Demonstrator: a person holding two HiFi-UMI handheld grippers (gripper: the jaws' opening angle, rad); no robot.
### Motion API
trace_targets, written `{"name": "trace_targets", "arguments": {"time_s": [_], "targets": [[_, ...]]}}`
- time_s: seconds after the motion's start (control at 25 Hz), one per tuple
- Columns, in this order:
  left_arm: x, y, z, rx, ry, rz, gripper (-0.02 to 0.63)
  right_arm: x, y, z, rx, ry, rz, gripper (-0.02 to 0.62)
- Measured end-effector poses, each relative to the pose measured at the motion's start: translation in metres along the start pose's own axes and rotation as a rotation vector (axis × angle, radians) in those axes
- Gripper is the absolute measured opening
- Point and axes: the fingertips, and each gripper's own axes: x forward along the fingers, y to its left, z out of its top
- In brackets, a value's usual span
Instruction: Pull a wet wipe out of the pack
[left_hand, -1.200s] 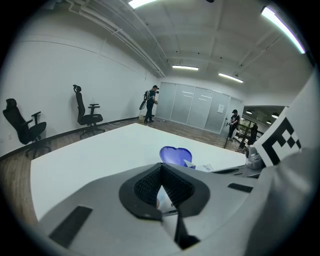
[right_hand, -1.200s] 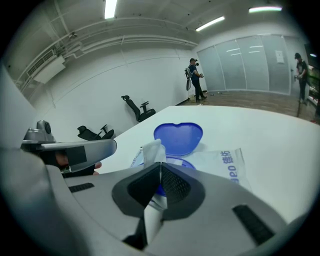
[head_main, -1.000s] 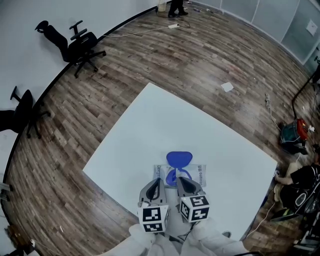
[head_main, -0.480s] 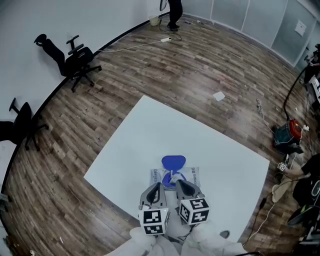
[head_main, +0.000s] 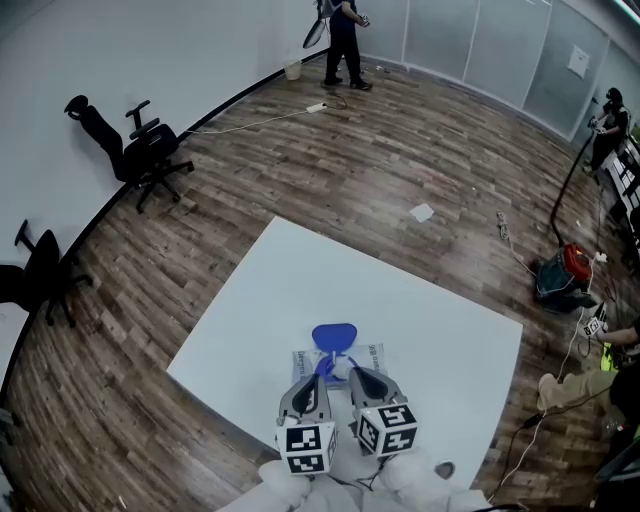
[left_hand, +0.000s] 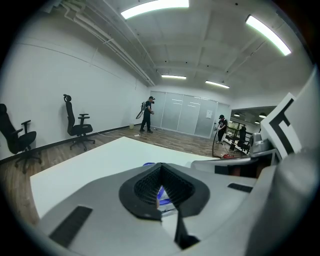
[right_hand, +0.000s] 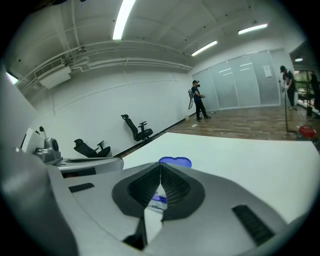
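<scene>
Low at centre frame, we hold left gripper (head_main: 316, 370) and right gripper (head_main: 354, 374), jaws closed on nothing, over the pack (head_main: 373, 354), its blue lid (head_main: 334, 336) flipped open. Next, probably: open one and pinch a wipe.

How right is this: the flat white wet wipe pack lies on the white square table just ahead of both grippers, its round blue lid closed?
One thing is wrong: the round blue lid is flipped open, as the head view shows. Otherwise yes: the flat white wet wipe pack lies on the white square table just ahead of the left gripper and the right gripper.
</scene>
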Motion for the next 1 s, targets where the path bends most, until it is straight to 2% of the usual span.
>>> {"name": "trace_targets", "arguments": {"time_s": [0.36,0.6,1.0], "targets": [[-0.005,-0.023,0.006,0.036,-0.014,-0.055,-0.004,-0.029,-0.011,0.028,0.001,-0.095,-0.042,0.014],[-0.002,-0.032,0.016,0.061,-0.033,-0.082,-0.004,-0.053,-0.024,0.048,0.011,-0.171,-0.100,0.014],[0.002,-0.049,0.031,0.094,-0.067,-0.118,-0.004,-0.085,-0.044,0.052,0.045,-0.225,-0.174,0.014]]}}
